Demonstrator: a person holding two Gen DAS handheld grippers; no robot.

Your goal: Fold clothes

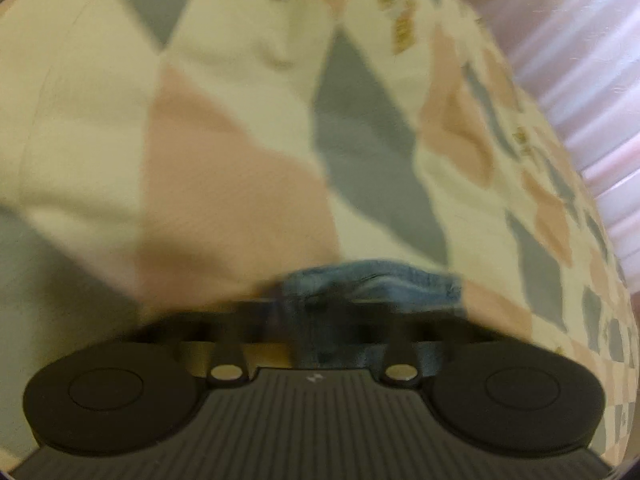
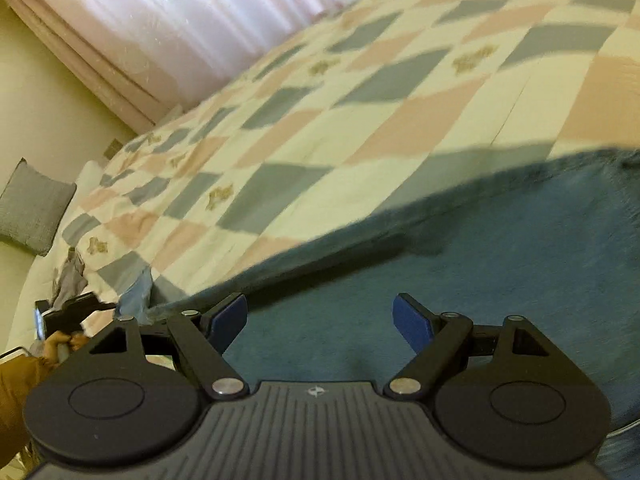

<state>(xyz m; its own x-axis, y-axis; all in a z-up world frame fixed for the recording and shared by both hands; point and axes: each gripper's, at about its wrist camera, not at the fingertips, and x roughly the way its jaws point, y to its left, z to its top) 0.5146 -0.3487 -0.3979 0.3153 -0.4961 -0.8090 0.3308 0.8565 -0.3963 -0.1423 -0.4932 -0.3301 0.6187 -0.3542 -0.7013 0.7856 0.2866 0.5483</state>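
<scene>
The left hand-held gripper (image 1: 320,312) is closed on a bunched edge of blue denim garment (image 1: 372,284), the cloth pinched between its fingers and spilling out in front of them; the view is blurred. The right hand-held gripper (image 2: 320,320) has its 2 blue-padded fingers (image 2: 228,318) spread apart, nothing between them, poised just over a wide flat spread of the same denim garment (image 2: 460,280).

The garment lies on a bed, on a patchwork quilt (image 2: 320,120) of cream, pink and grey-blue squares, some with small tan motifs. In the right wrist view the denim covers the near right part of the quilt, its upper edge running diagonally across the bed. At the far left of that view the person's left hand (image 2: 60,344) shows, with a tan sleeve (image 2: 16,392).

Beyond the bed, pale pink curtains (image 2: 180,20) hang along the far side, next to a cream wall (image 2: 40,92). A grey cushion (image 2: 32,208) leans against that wall at the bed's end.
</scene>
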